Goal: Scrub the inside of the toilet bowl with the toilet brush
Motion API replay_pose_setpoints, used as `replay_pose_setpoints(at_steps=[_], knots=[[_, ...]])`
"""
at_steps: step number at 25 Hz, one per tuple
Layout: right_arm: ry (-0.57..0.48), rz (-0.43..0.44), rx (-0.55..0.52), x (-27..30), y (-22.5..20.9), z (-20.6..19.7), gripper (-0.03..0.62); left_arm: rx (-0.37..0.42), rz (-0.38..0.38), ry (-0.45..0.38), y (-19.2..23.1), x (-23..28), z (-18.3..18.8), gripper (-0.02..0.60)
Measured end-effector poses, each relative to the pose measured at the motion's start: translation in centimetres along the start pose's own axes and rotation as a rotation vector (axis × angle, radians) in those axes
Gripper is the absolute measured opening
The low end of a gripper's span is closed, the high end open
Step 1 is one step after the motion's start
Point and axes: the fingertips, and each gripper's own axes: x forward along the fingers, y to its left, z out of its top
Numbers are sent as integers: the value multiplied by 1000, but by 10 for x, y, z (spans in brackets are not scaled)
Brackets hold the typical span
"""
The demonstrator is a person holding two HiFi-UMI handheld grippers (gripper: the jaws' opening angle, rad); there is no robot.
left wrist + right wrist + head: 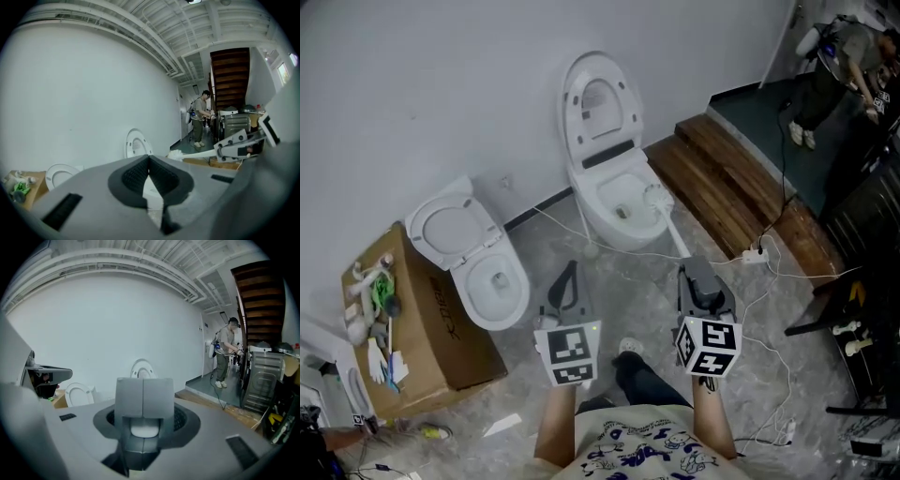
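A white toilet [617, 217] with its lid raised stands against the wall, seen small in the left gripper view as toilet [136, 144]. The white toilet brush [657, 197] has its head at the bowl's right rim, and its handle slants down to my right gripper [695, 273]. That right gripper [144, 381] is shut on the brush handle [145, 430], which shows white between its jaws. My left gripper [570, 274] hangs to the left of it, in front of the bowl, shut with nothing in it. From the left gripper [149, 160] I see the brush head [176, 153].
A second open toilet [483, 267] stands left, beside a cardboard box [441, 328] topped with cleaning items. Wooden steps [736, 192] run along the right. Cables and a power strip [755, 253] cross the floor. A person [839, 66] stands far right.
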Motion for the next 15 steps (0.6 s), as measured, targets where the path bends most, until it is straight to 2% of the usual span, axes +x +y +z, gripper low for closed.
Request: replay_pose_setpoints(at_steps=[5, 15], knots=[[-2, 40, -20, 53, -23, 22, 172, -12, 38, 0, -5, 52, 15, 3], [37, 83, -12, 114, -48, 26, 172, -11, 69, 38, -12, 110, 19, 3]])
